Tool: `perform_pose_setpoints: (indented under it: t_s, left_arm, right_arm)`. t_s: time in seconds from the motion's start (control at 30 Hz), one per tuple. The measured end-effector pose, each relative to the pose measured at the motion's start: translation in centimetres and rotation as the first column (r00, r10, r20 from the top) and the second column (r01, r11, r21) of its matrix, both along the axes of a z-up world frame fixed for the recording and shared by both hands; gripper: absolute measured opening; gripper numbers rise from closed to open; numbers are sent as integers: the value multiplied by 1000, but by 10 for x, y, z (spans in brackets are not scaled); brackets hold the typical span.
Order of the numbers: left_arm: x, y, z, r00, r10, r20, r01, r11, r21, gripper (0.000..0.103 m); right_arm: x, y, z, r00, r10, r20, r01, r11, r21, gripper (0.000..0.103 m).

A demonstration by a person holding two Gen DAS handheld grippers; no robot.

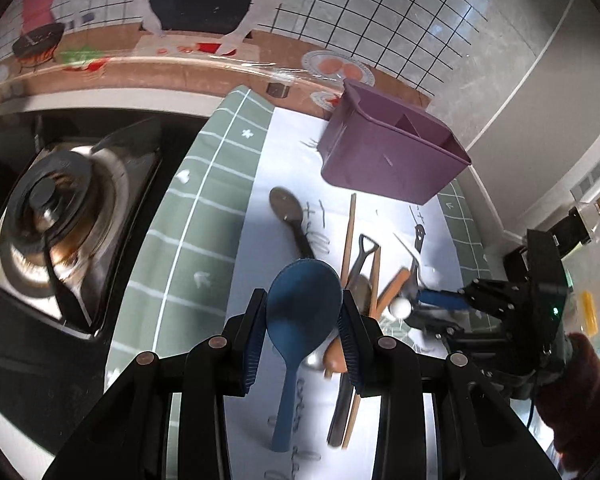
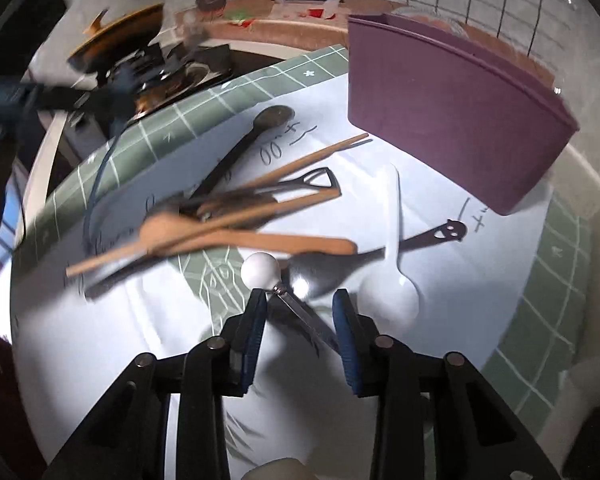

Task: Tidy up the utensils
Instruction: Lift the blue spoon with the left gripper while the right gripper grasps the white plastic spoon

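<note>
Can't tell if my right claw (image 2: 299,306) actually pinches the ball-tipped utensil (image 2: 260,271); its lower end's hidden. Wooden spoon (image 2: 204,236) & chopsticks (image 2: 300,164) smeared w/ blur.

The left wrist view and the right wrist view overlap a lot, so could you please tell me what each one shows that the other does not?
Only the left wrist view shows the blue rice paddle between the left gripper pads, and the right gripper's body from outside.

Only the right wrist view shows the white plastic spoon clearly, the right gripper around a thin metal handle with a white ball end, and a pot lid.

Both show the purple caddy, the wooden chopsticks, the dark metal spoon and the white paper.
</note>
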State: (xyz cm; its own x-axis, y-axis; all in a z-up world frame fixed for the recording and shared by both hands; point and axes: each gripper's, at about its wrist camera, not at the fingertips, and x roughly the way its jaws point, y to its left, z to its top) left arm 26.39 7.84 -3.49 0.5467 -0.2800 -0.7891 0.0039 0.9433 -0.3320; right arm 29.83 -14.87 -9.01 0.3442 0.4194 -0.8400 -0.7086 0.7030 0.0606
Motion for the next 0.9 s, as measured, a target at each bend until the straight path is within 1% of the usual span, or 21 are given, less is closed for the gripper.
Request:
perform_pose_setpoints:
  t_s: [0.07,0.13,0.4,0.47,0.5,0.57,0.63,0.73,0.8,0.9]
  left_arm:
    - [-7,3,0,1000,7,2,-7,1000,-3,36]
    - [-11,5,-1,1000,13,2,-13,1000,8,36]
    - [-23,9,1,1000,11,3,-12,1000,25,36]
    - [-25,10,2,1000,7,7,-7,1000,23,36]
    - [-27,10,3,1000,2,10,-2,1000,26,36]
    - [-29,9,5,1000,-8,16,8,999,38,36]
    - [-30,4,8,999,-21,28,19,998,54,36]
    - [-27,-8,13,997,-54,50,51,997,59,36]
    - [-24,-15,17,995,-75,61,71,996,58,36]
    - [-19,-29,22,991,-115,74,112,993,41,36]
  right_arm:
    - [0,6,-1,1000,3,-8,-3,1000,2,29]
    - [-4,17,-2,1000,20,4,-20,1000,-15,29]
    - [-1,61,-2,998,65,12,-64,997,-45,31]
    - [-1,70,-2,997,67,36,-64,995,-75,27]
    - [-1,74,-1,998,60,30,-57,995,-87,21]
    - [-4,71,2,999,31,19,-30,996,-88,21]
    - [-6,61,8,1000,-8,16,9,998,-66,21]
    - [-9,38,29,993,-119,-1,119,993,19,21]
    - [-13,24,44,983,-182,-2,182,981,64,21]
    - [-18,7,63,968,-251,-7,250,962,111,20]
